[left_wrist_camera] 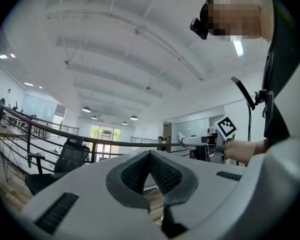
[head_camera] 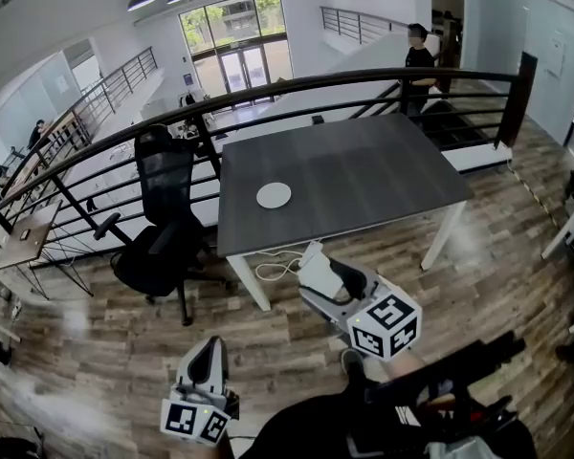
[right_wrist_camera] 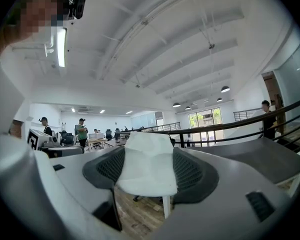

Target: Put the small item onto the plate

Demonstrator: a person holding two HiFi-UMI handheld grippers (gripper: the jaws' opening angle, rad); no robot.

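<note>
A small white plate (head_camera: 274,195) lies on the left part of the dark grey table (head_camera: 364,170). My right gripper (head_camera: 313,259) hovers over the wooden floor in front of the table's near edge, below and right of the plate. It is shut on a small white item (right_wrist_camera: 146,171), which fills the gap between the black pads (right_wrist_camera: 192,174); the same white item (head_camera: 311,254) shows at the jaw tips in the head view. My left gripper (head_camera: 209,350) hangs lower and nearer to me, shut with nothing held, its pads (left_wrist_camera: 162,171) meeting at the tips.
A black office chair (head_camera: 163,228) stands at the table's left end. A black railing (head_camera: 268,92) runs behind the table, with a person (head_camera: 419,60) beyond it. A white cable (head_camera: 273,269) lies on the floor by the near left table leg.
</note>
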